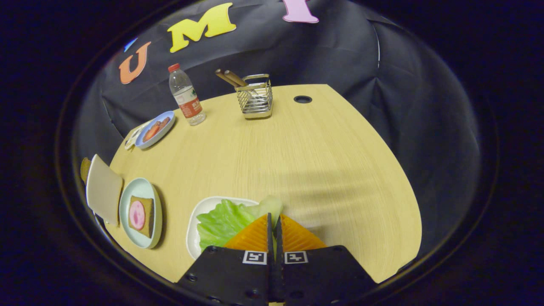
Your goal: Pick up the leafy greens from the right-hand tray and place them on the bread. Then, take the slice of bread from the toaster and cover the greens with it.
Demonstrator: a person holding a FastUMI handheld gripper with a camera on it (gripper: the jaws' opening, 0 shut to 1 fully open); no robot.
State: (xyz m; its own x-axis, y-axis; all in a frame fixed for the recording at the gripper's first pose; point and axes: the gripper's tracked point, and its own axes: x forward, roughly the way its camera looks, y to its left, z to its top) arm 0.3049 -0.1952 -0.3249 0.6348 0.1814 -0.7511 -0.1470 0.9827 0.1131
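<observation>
A green lettuce leaf (225,221) lies across the white tray (196,238), its pale stalk end reaching just past my fingertips. My gripper (274,217) is shut on that stalk end, with a thin sliver of leaf showing between the fingers. To the left of the tray a pale green plate (127,199) holds a brown bread slice (146,216) topped with a round pink slice of ham. Further left stands the white toaster (104,189), with the brown edge of a bread slice (85,169) showing behind it.
On the far left of the wooden table (297,161) a blue plate (166,121) carries orange-red food, with a water bottle (186,95) beside it. A wire holder (255,100) with wooden-handled utensils stands at the back, next to a round cable hole (302,99).
</observation>
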